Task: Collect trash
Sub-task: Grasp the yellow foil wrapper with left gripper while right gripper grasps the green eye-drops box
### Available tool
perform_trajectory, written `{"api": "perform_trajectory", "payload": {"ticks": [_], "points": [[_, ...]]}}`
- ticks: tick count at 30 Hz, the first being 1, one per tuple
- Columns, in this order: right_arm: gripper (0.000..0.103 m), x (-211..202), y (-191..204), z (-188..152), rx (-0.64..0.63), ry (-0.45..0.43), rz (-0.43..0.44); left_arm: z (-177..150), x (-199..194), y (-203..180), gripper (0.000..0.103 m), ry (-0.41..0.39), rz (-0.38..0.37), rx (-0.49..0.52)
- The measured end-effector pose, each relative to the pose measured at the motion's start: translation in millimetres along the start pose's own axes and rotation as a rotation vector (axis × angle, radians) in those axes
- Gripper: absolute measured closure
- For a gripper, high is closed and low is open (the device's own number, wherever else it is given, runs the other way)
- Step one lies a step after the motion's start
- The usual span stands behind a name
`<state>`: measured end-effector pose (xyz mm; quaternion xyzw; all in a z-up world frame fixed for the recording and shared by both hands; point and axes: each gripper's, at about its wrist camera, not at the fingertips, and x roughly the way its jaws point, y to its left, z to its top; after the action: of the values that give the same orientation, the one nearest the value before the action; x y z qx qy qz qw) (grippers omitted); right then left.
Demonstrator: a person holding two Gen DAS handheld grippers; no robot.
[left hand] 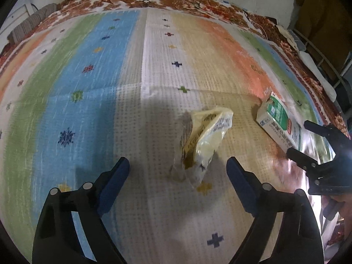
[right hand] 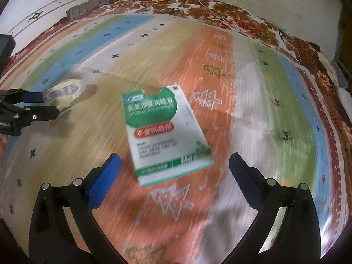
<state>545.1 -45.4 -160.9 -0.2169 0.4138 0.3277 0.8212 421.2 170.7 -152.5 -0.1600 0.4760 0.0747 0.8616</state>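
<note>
On striped mat (left hand: 92, 70), crumpled yellow wrapper (left hand: 204, 140) just ahead of left gripper (left hand: 178, 169), between its spread fingers, untouched. Beside it, well apart, green-and-white carton (right hand: 162, 132) flat on orange stripe before right gripper (right hand: 173, 167), fingers spread wide, clear of carton.

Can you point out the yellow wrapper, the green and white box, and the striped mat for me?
Wrapper (left hand: 205, 139), left wrist view, on its crumpled middle.
Box (right hand: 167, 132), right wrist view, on its printed top face.
Mat (left hand: 92, 70), left wrist view, on a bare blue stripe.
</note>
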Motion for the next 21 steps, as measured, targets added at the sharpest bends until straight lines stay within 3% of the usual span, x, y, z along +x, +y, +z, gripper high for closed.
{"api": "perform_trajectory", "payload": {"ticks": [3,4,6,9,10,18,21], "points": [[0.014,7,0,3,-0.004,0.008,0.003,3,1,-2,0.03,-0.016,-0.004,0.005],[0.024,10,-1,3,0.001,0.019,0.012,4,1,-3,0.032,-0.019,0.011,0.014],[0.028,11,-2,1,0.023,0.027,0.031,5,0,-4,0.057,-0.024,0.043,0.036],[0.029,5,3,-4,0.039,0.028,0.06,7,-5,-2,0.082,-0.013,0.022,0.032],[0.029,3,4,-5,0.047,0.029,0.061,8,-8,-1,0.086,-0.011,0.012,0.027],[0.03,-33,17,-20,0.129,0.051,0.053,8,-38,-6,0.086,0.001,0.03,0.001],[0.03,-54,21,-24,0.167,0.035,0.094,3,-47,-6,0.087,0.038,0.044,-0.041]]}}
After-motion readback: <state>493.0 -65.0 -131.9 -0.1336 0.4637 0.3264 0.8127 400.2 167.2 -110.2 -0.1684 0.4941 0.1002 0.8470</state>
